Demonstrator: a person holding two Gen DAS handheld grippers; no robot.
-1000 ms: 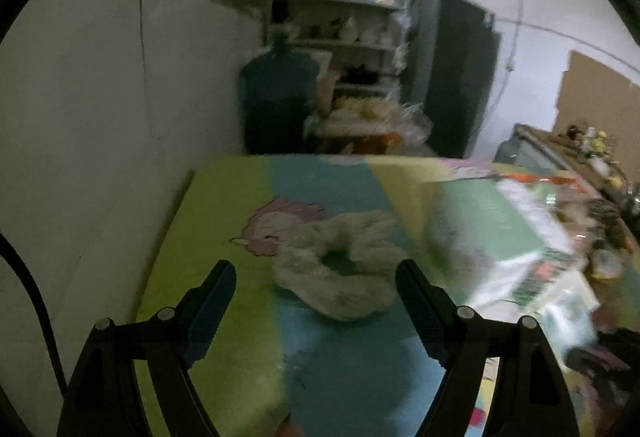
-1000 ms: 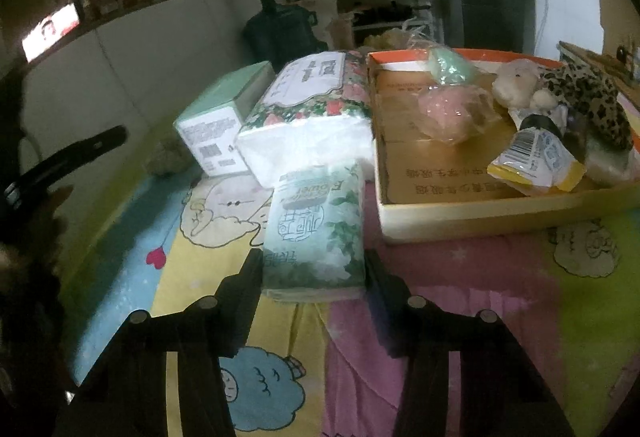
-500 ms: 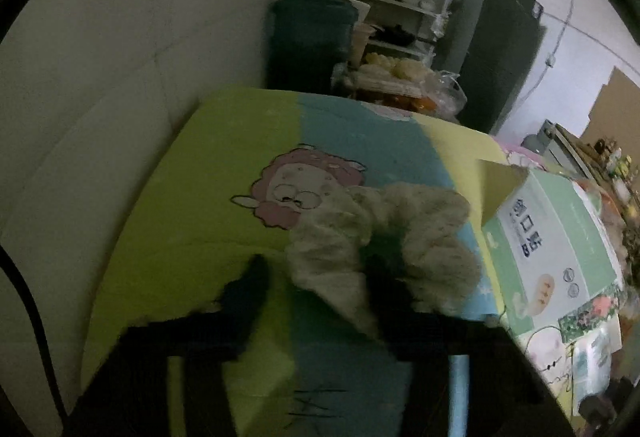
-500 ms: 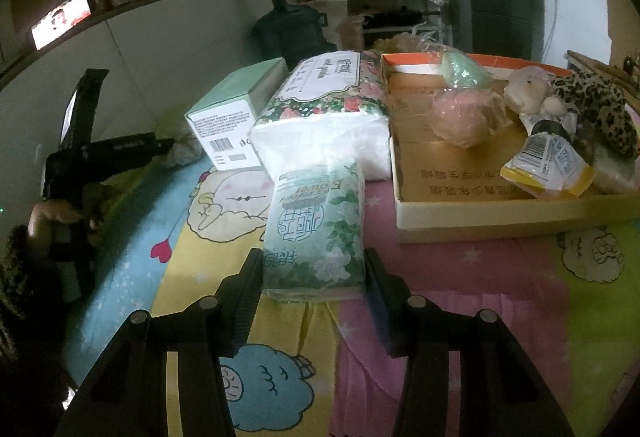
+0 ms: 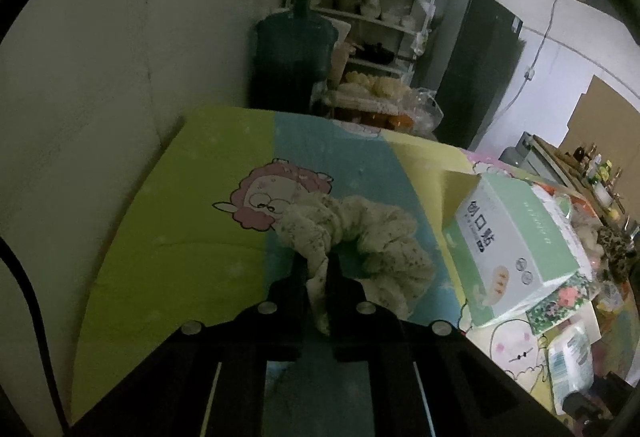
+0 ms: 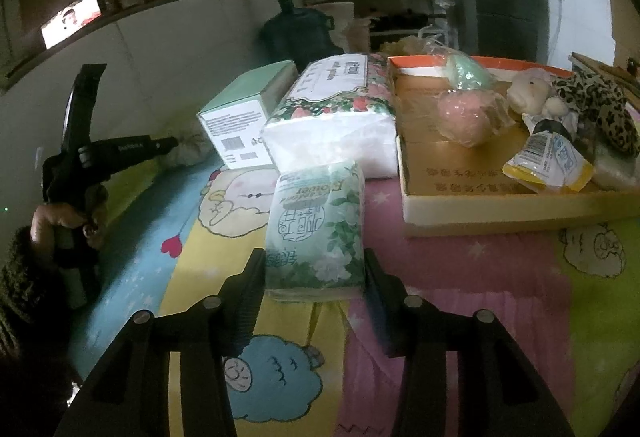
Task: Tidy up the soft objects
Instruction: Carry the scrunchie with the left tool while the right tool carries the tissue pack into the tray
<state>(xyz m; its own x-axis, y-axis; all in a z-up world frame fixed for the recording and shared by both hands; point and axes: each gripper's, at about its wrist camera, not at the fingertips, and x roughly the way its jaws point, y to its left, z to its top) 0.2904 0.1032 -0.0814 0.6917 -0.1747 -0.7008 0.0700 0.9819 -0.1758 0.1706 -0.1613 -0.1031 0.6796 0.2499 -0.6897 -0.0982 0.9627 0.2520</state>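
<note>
The scrunchie (image 5: 360,233) lies on the counter (image 5: 168,237), near the wall at the left. The box (image 6: 244,117) stands just right of the scrunchie. The large tissue pack (image 6: 332,117) lies against the box on its right. The small tissue pack (image 6: 318,225) lies nearer, in front of the large pack. The tray (image 6: 480,205) sits to the right and holds the plush toys (image 6: 568,97). The water bottle (image 5: 292,53) stands beyond the far edge.

The green box (image 6: 248,117) hides most of the scrunchie (image 6: 192,153) behind it.
</note>
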